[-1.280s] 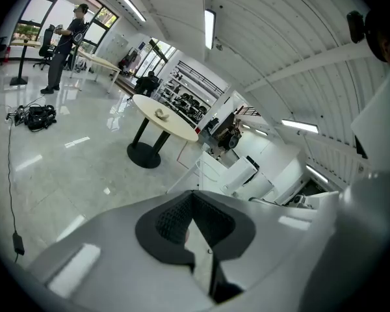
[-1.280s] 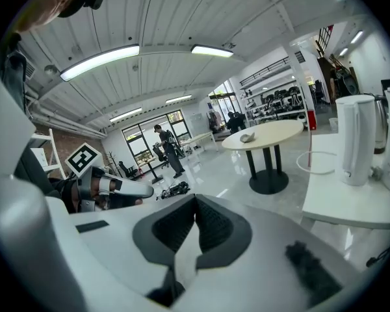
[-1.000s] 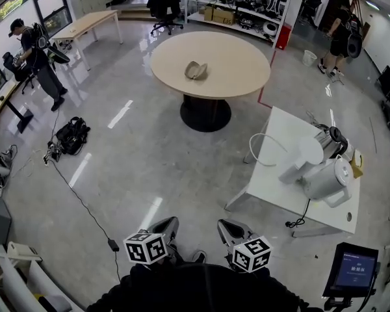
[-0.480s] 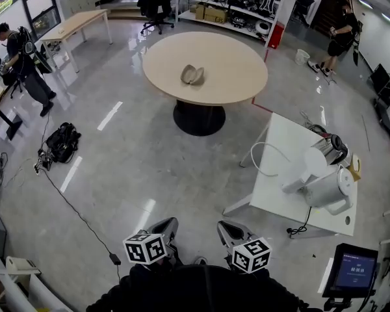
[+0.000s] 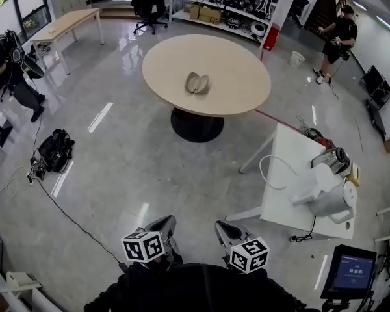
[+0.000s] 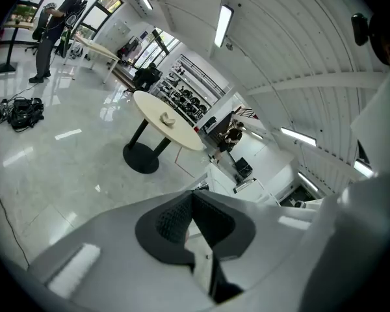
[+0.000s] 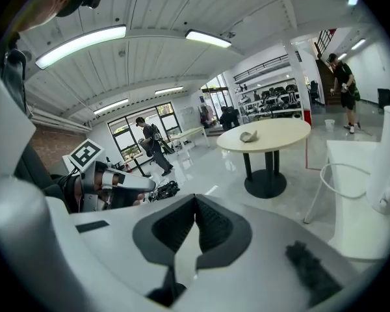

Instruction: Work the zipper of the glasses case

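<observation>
Resting on round table (image 5: 237, 67), glasses case (image 5: 196, 82), axis unclear; left tongs (image 6: 192, 195), right tongs (image 7: 195, 199) closed.

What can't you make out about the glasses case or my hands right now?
Glasses case zipper: too small in every view, far off on the round table.
Hands: head view, hidden beneath the left gripper and right gripper cubes.
Monitor text: head view, too small.

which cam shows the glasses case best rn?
Head view: the case lies open on the round table, both halves seen from above. Right gripper view shows it small, side-on; left gripper view, just a pale speck.
</observation>
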The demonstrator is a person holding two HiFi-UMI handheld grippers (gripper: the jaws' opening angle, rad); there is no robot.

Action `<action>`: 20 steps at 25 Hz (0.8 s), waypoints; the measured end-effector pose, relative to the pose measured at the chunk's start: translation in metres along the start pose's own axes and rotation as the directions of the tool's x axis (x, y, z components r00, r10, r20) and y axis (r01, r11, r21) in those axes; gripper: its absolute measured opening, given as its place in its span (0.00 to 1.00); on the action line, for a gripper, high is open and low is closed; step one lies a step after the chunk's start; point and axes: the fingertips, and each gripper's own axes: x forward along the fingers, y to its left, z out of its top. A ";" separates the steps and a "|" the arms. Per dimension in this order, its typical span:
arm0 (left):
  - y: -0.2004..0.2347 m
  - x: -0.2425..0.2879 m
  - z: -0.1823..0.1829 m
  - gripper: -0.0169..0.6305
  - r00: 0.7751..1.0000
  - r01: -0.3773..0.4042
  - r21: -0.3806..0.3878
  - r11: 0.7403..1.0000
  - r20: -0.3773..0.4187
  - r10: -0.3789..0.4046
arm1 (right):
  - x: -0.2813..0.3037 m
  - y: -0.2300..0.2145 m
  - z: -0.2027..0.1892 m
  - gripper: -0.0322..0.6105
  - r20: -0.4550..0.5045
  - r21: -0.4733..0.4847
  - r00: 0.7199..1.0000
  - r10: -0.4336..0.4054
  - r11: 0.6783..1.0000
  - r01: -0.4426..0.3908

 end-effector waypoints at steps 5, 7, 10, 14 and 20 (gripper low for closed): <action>0.028 -0.003 0.029 0.03 1.000 0.015 -0.007 1.000 0.001 -0.015 | 0.034 0.015 0.015 0.06 -0.013 -0.007 1.000 -0.008 1.000 0.008; 0.039 -0.004 0.035 0.03 1.000 0.017 -0.015 1.000 0.000 -0.017 | 0.043 0.021 0.018 0.06 -0.022 -0.017 1.000 -0.009 1.000 0.008; 0.054 -0.005 0.041 0.03 1.000 0.023 -0.032 0.999 -0.007 -0.023 | 0.055 0.027 0.021 0.06 -0.036 -0.024 0.999 -0.018 1.000 0.017; 0.060 -0.001 0.044 0.03 0.999 0.032 -0.051 0.998 -0.020 -0.034 | 0.065 0.030 0.025 0.06 -0.063 -0.030 0.998 -0.025 0.999 0.023; 0.059 0.013 0.044 0.03 0.999 0.027 -0.074 0.997 -0.027 -0.029 | 0.073 0.018 0.021 0.06 -0.099 -0.019 0.995 -0.010 1.000 0.008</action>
